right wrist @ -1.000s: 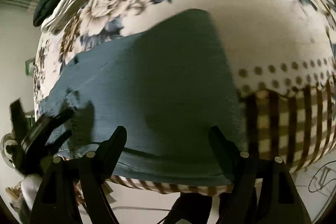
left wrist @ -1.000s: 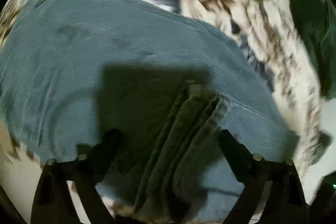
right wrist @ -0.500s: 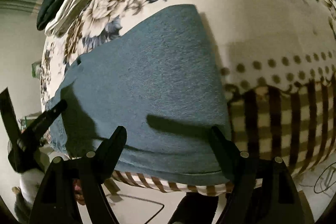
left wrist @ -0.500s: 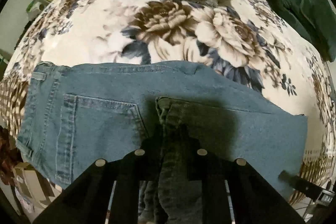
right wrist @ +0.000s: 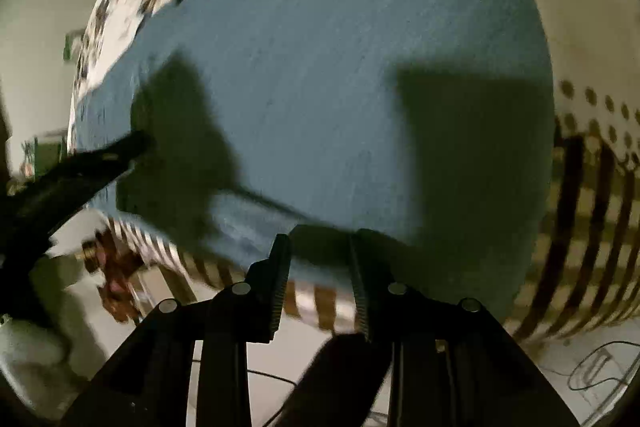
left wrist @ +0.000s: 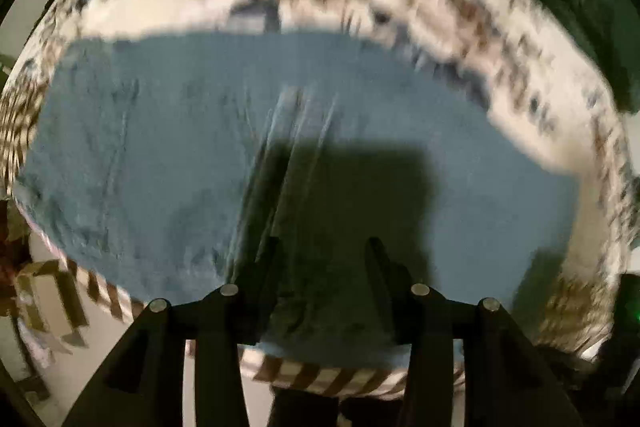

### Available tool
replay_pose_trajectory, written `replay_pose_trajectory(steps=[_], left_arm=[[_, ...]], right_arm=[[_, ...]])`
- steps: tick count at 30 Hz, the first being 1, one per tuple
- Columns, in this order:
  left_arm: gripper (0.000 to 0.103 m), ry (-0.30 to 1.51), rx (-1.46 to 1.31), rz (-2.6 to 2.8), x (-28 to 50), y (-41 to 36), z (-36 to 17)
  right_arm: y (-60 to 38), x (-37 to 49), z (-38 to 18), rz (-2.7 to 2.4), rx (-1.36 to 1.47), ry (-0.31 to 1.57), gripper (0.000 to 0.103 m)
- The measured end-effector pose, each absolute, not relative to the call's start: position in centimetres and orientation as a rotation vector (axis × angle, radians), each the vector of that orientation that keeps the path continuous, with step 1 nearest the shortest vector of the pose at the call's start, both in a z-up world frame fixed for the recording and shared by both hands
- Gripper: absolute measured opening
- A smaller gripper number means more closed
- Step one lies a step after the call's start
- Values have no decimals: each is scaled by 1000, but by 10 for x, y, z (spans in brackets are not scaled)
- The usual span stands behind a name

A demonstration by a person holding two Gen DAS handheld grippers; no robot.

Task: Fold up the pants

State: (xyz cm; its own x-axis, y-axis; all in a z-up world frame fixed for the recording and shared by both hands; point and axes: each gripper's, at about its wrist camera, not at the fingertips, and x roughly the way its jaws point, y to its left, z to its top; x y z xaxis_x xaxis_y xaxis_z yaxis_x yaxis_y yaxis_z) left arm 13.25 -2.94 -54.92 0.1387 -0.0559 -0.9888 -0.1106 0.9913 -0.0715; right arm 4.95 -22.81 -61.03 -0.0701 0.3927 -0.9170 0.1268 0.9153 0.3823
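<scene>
On floral blanket [left wrist: 532, 131]: blue denim pants [left wrist: 168, 155], folded, flat, at near edge. Thick, limp, fairly heavy; best pinched at near hem. Left gripper [left wrist: 322, 267] jaws spread; right gripper [right wrist: 318, 259] jaws part-spread, empty, over hem.

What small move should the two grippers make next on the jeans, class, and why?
Probably close both grippers on the near edge of the jeans. The left gripper has its fingers apart over the fabric, and the right gripper straddles the hem near the striped border of the bedspread. Neither clearly grips denim yet, though blur leaves this uncertain.
</scene>
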Motion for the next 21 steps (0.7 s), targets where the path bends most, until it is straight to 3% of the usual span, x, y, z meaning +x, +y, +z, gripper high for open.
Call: replay_pose_trajectory(steps=[8,12,15,21], left_arm=[[42,1488,-157,71,76,-7,-554],[42,1439,-143,81,76,-16,-524],[42,1362,-150,76,90,-30,-505],[42,1454,-149,88,113,-41,-554]], right_arm=[[-221,32,-617,283,390,1745,32],[-222,41,-592,288,480,1666,40],[-220,55,-584,256,515,1610,40],[-203,68,-617,197,447,1698,40]])
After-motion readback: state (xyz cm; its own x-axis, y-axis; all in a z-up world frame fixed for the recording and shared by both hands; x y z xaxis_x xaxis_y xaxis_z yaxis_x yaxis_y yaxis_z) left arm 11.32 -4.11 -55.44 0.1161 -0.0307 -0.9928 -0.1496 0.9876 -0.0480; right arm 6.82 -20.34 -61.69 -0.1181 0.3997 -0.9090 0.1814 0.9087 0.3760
